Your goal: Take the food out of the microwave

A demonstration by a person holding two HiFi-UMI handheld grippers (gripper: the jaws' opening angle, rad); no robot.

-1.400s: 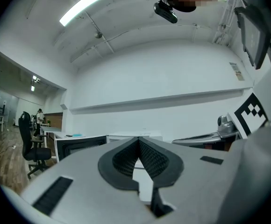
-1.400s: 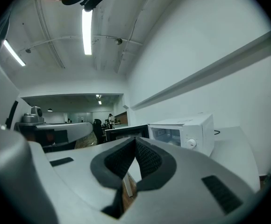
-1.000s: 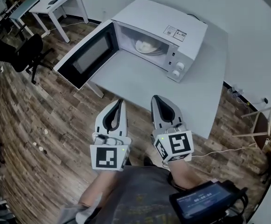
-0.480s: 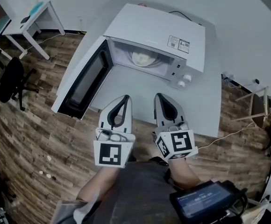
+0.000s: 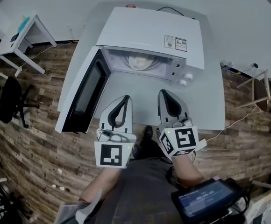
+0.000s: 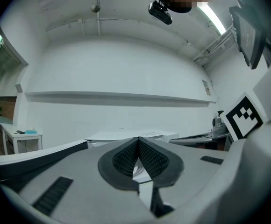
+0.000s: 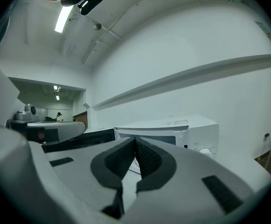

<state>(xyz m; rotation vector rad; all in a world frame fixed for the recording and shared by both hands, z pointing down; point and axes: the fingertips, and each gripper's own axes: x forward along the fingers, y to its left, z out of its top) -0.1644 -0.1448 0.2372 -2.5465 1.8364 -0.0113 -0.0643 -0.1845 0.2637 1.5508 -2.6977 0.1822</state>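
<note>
Floor (image 5: pixel 32 139): wood planks around a white table (image 5: pixel 205 101) that stands against a white wall (image 5: pixel 247 22).
Microwave (image 5: pixel 145 31): white, at the table's far edge, door (image 5: pixel 82 97) swung wide to the left.
Food (image 5: pixel 141 61): pale mound on a plate inside the cavity, well apart from both grippers.
Left gripper (image 5: pixel 125 97): jaws together, nothing between them, over the table's near edge.
Right gripper (image 5: pixel 164 92): jaws together, empty, just beside the left one, facing the cavity.
</note>
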